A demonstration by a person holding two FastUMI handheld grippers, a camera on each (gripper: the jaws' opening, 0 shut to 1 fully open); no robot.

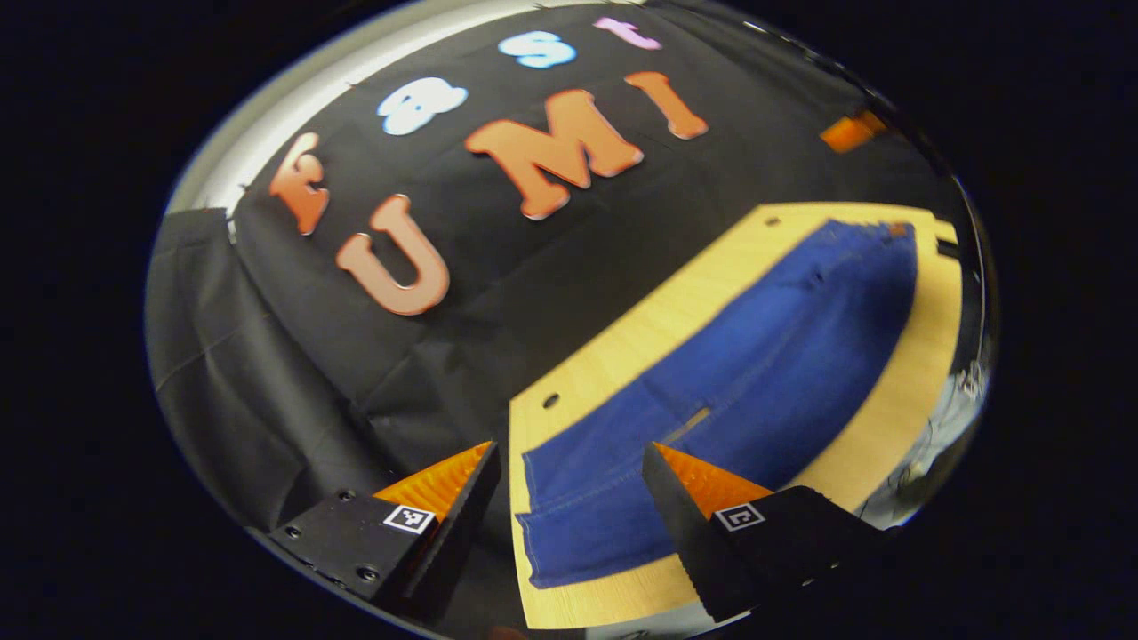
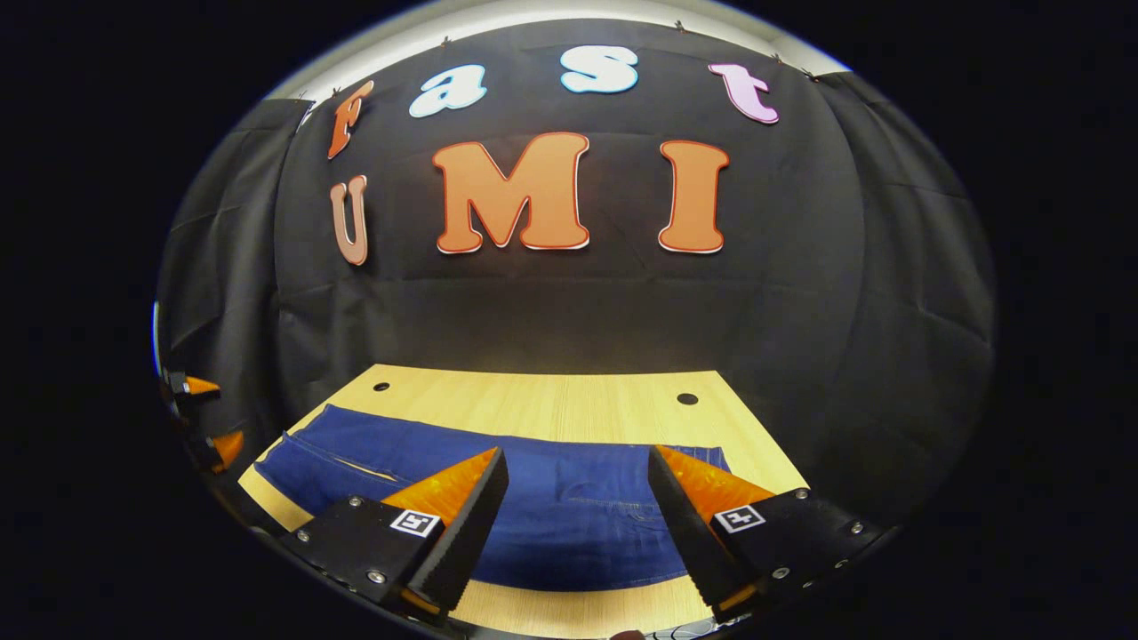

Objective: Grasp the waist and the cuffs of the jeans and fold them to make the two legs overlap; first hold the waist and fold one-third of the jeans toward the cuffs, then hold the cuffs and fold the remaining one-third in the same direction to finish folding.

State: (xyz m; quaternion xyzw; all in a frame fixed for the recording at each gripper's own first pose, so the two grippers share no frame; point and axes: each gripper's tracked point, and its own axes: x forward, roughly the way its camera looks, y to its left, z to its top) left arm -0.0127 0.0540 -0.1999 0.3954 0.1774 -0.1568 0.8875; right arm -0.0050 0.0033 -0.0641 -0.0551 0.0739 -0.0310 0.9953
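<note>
Blue jeans (image 1: pixel 765 373) lie flat along a light wooden table (image 1: pixel 613 351), the two legs side by side with a narrow gap between them. In the left gripper view the cuffs lie nearest and the waist is at the far end. My left gripper (image 1: pixel 569 449) hovers open just above the cuff end, holding nothing. In the right gripper view the jeans (image 2: pixel 569 498) stretch across the table (image 2: pixel 533 404), waist end to the right. My right gripper (image 2: pixel 576 451) stands open above the seat area, apart from the cloth. The left gripper (image 2: pixel 209 418) shows small at the far left.
The table has small round holes near its far corners (image 2: pixel 686 398) (image 2: pixel 380 387). Black cloth hangs right behind the table's far edge. A strip of bare wood (image 2: pixel 569 613) runs along the near edge in front of the jeans.
</note>
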